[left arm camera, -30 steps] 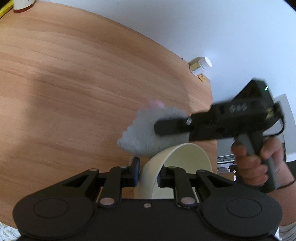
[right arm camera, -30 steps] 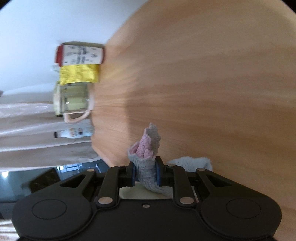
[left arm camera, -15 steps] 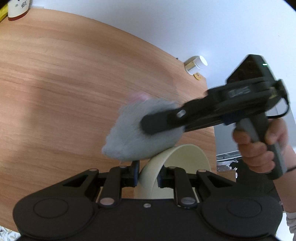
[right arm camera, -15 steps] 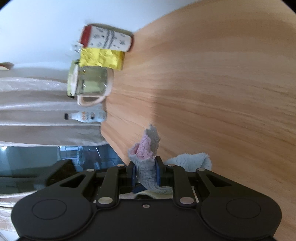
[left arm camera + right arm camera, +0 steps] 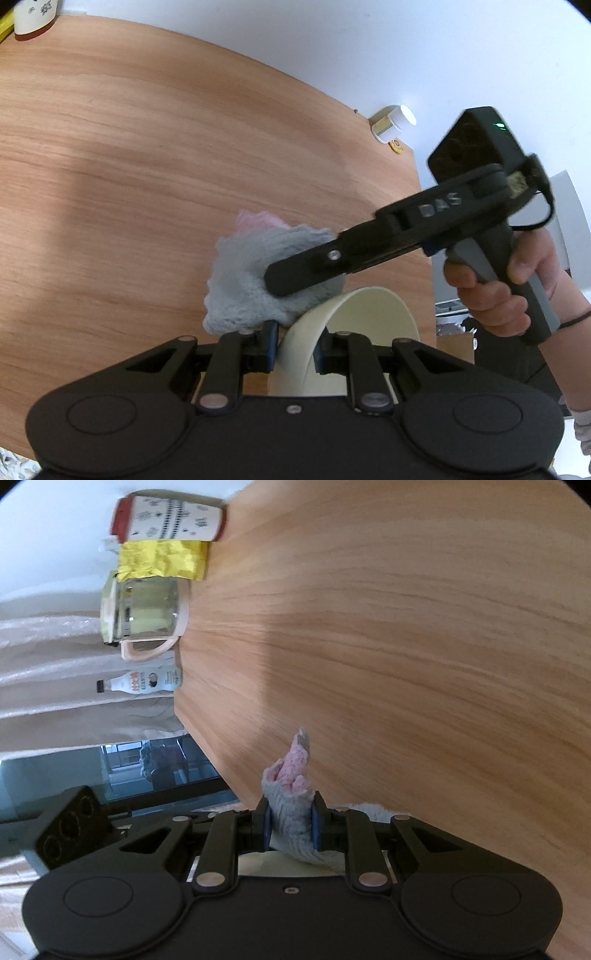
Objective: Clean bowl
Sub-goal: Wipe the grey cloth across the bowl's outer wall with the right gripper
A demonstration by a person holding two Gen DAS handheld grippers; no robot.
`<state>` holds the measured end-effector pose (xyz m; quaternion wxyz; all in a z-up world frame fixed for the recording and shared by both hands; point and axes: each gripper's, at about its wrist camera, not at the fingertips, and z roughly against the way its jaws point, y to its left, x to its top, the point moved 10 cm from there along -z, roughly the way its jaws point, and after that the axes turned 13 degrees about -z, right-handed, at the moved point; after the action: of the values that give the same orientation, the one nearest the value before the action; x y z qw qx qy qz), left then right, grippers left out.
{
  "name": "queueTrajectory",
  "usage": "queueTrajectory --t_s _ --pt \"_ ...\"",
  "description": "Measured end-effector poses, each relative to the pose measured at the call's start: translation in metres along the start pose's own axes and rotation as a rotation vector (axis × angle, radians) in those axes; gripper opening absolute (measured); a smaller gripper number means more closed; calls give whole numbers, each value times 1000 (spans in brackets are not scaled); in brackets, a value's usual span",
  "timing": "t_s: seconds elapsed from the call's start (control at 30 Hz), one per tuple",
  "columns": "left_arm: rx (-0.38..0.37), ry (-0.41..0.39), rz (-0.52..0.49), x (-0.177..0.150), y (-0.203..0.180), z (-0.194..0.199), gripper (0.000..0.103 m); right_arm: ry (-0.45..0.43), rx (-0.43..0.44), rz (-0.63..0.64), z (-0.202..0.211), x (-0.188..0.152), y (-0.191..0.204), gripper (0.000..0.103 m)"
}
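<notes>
- we see our left gripper (image 5: 293, 345) closed down on the wall of a cream, smooth-sided round bowl (image 5: 369, 314); one blue-padded finger sits outside the wall and the other inside, and the bowl is tipped up on edge with its rim arching above the fingers.
- the bowl is held over the near part of a wood-grain round table (image 5: 147, 166), close to the table's right-hand edge in the left wrist view.
- our right gripper (image 5: 290, 829) is clamped narrowly on a fluffy grey cloth with a pink patch (image 5: 291, 801); a bunched end of the cloth pokes up between the fingers.
- in the left wrist view that grey cloth (image 5: 247, 280) hangs from the right gripper (image 5: 295, 275) and lies against the outer upper edge of the bowl's rim, just above our left fingers.
- a person's hand (image 5: 506, 291) wraps the grey handle of the right gripper, with a thin dark band at the wrist.
- in the right wrist view only a pale sliver of the bowl (image 5: 266, 864) shows beneath the cloth.
- at the far edge of the table stand a white tin with a red lid (image 5: 170, 518), a crumpled yellow packet (image 5: 162, 559), a clear glass jug with a pale handle (image 5: 144, 613) and a small white bottle (image 5: 144, 681).
- a small white-capped jar (image 5: 393, 122) sits at the table's far right edge in the left wrist view.
</notes>
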<state>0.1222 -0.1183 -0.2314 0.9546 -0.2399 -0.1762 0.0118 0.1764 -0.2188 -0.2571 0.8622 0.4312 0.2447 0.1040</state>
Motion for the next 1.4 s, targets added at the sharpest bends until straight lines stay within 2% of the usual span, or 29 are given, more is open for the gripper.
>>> queueTrajectory --t_s 0.2,0.4,0.7,0.8,0.93,1.13,1.4 --pt "9 -5 28 3 5 -2 17 -53 100 29 25 -1 25 22" --pt "-2 -23 55 5 7 -2 17 -107 125 58 43 -3 35 22" --pt "-24 -55 133 3 20 3 17 -164 146 -135 34 8 -20 22" --pt "-25 -61 137 4 21 4 17 -172 168 -200 28 5 -38 22" --pt "-27 -59 149 5 24 2 17 -163 156 -239 16 0 -51 22" --pt "-33 -89 166 9 27 6 17 -213 219 -257 25 0 -46 24" --pt "-37 -128 244 11 36 6 17 -328 340 -227 67 6 -20 24"
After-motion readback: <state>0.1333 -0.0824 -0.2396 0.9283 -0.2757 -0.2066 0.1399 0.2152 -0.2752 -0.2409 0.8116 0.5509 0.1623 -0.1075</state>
